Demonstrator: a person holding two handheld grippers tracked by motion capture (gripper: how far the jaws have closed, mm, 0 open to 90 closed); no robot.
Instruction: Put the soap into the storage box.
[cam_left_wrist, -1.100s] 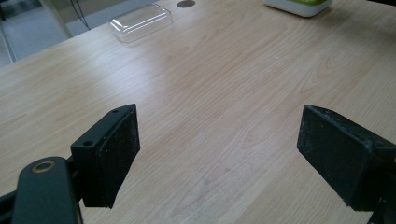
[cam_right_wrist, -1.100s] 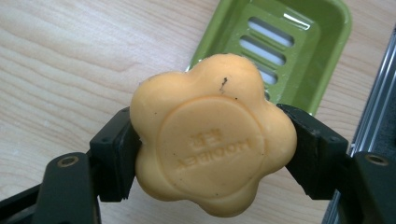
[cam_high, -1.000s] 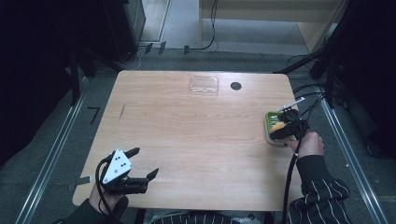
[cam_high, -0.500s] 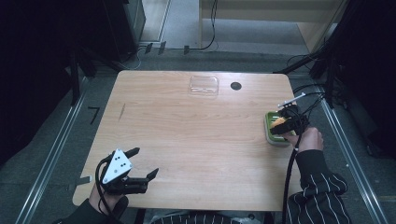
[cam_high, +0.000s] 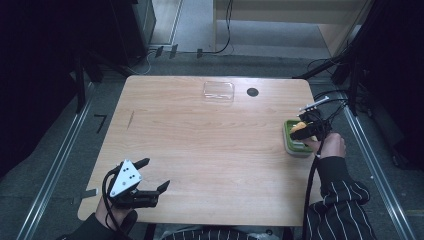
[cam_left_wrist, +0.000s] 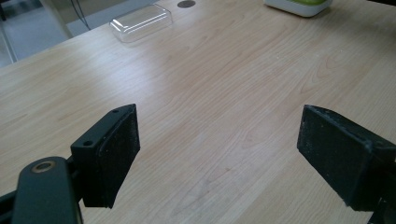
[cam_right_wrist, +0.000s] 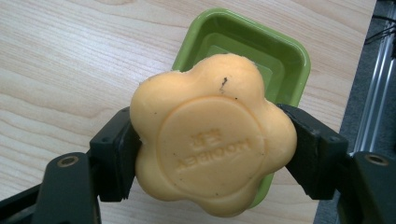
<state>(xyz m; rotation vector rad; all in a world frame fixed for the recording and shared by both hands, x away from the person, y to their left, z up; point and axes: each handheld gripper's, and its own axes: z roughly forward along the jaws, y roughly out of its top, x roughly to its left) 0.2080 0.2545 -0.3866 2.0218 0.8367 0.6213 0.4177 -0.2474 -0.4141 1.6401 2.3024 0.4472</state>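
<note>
right gripper (cam_right_wrist: 212, 140): clamps the orange soap (cam_right_wrist: 212, 135) above the green dish (cam_high: 295, 141) at table (cam_high: 200, 135) right edge | left gripper (cam_high: 152, 175): jaws wide, near front edge | middle: free

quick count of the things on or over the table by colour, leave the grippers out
orange flower-shaped soap bar: 1
green plastic soap dish: 1
clear plastic lid: 1
total: 3
</note>
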